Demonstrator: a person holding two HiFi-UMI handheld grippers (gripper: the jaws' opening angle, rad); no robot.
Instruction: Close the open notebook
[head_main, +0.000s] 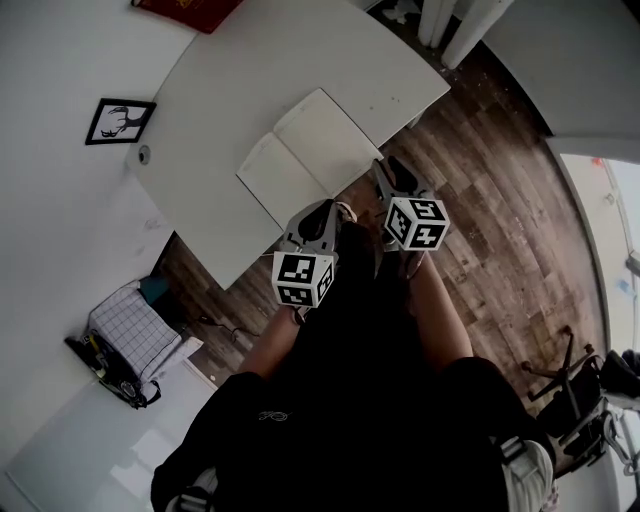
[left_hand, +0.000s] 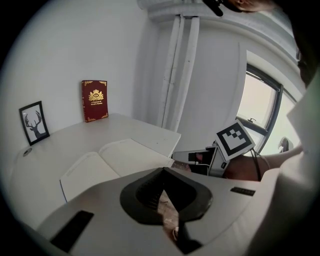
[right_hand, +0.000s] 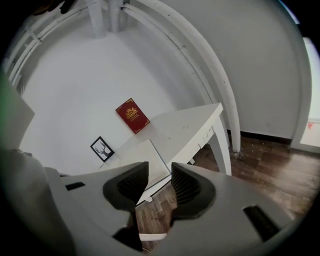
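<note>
An open notebook (head_main: 305, 160) with blank cream pages lies flat on the white table (head_main: 230, 90), close to its near edge. In the left gripper view the notebook (left_hand: 115, 160) lies just beyond the jaws, while the right gripper view shows the notebook (right_hand: 145, 155) ahead and slightly left. My left gripper (head_main: 325, 210) hovers at the table edge below the notebook's near corner, and its jaws (left_hand: 162, 172) meet with nothing between them. My right gripper (head_main: 392, 172) is beside the notebook's right edge, over the floor. Its pads (right_hand: 160, 172) stand apart and empty.
A red book (head_main: 190, 10) leans against the wall at the table's far end. A framed deer picture (head_main: 118, 120) stands at the left. A checked bag (head_main: 130, 340) sits on the wooden floor under the table, and a chair base (head_main: 570, 380) is at the right.
</note>
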